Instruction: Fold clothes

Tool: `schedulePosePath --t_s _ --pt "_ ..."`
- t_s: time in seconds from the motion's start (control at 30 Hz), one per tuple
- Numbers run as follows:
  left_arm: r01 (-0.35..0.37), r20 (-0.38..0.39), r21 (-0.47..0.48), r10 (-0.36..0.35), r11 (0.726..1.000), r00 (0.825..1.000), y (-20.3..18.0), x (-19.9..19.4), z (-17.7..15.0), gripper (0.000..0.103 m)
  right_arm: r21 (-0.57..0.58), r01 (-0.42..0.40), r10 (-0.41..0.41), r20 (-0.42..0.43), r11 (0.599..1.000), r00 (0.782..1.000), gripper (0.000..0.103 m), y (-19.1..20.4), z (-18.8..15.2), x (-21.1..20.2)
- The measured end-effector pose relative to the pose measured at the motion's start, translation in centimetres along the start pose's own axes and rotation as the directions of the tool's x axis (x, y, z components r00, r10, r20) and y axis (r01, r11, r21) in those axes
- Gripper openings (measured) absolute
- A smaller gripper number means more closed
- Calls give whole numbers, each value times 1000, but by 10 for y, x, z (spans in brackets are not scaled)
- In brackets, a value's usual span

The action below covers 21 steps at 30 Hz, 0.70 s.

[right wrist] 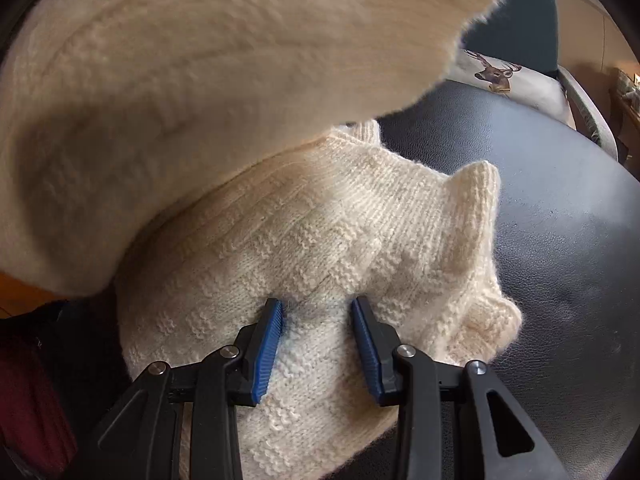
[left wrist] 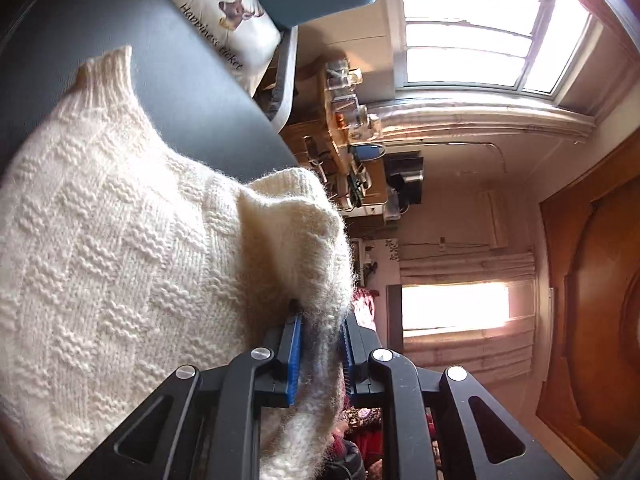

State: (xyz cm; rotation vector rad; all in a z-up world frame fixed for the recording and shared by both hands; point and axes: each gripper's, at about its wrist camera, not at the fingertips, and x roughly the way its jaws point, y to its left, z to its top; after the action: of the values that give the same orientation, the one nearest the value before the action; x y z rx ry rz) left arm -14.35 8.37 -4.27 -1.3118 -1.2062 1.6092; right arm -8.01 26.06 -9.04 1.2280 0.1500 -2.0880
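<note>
A cream knitted sweater (left wrist: pixel 120 220) lies on a dark leather surface (left wrist: pixel 200 92). My left gripper (left wrist: pixel 320 320) is shut on a fuzzy edge of the sweater, and its blue pads (left wrist: pixel 294 356) pinch a lifted fold that drapes over them. In the right wrist view my right gripper (right wrist: pixel 318 304) stands open, its blue fingertips (right wrist: pixel 272 312) resting on the sweater (right wrist: pixel 320 240) with knit between them. A raised part of the sweater (right wrist: pixel 200 80) hangs across the upper left and hides what lies behind it. The ribbed collar (right wrist: pixel 480 184) points up to the right.
A white cushion with a deer print (left wrist: pixel 224 12) (right wrist: pixel 500 76) rests at the far end of the leather surface (right wrist: pixel 560 240), against a teal chair back (right wrist: pixel 520 20). Beyond stand a cluttered wooden shelf (left wrist: pixel 344 120), windows and a wooden door (left wrist: pixel 592 320).
</note>
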Motion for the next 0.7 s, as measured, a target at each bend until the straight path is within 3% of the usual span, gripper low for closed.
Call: schedulePosePath --t_s 0.07,0.17,0.3,0.43,0.5,0.6,0.7 --pt "-80 -10 0 80 997 997 6 19 -4 17 7 -11 11 17 1000 1000 38 -1 -3 -2" --pt "-137 -39 -41 135 990 990 22 35 -13 17 25 -30 29 49 999 998 38 -2 -10 -5" --pt "-112 -42 -47 110 993 993 18 35 -19 21 38 -47 44 86 998 995 38 -1 -18 -10" --pt "10 -31 -51 -11 999 999 -4 15 -21 23 43 -49 45 98 998 994 38 2 -23 -14" --pt "17 -4 9 -17 1000 1000 -23 1 -17 24 41 -49 44 101 998 994 38 3 -26 -19" --pt "-22 63 79 18 997 998 -31 -30 -15 29 63 -51 45 103 997 994 38 0 -35 -34" --pt "-117 148 104 101 988 984 -12 -64 -14 33 89 -37 28 106 995 994 38 0 -50 -53"
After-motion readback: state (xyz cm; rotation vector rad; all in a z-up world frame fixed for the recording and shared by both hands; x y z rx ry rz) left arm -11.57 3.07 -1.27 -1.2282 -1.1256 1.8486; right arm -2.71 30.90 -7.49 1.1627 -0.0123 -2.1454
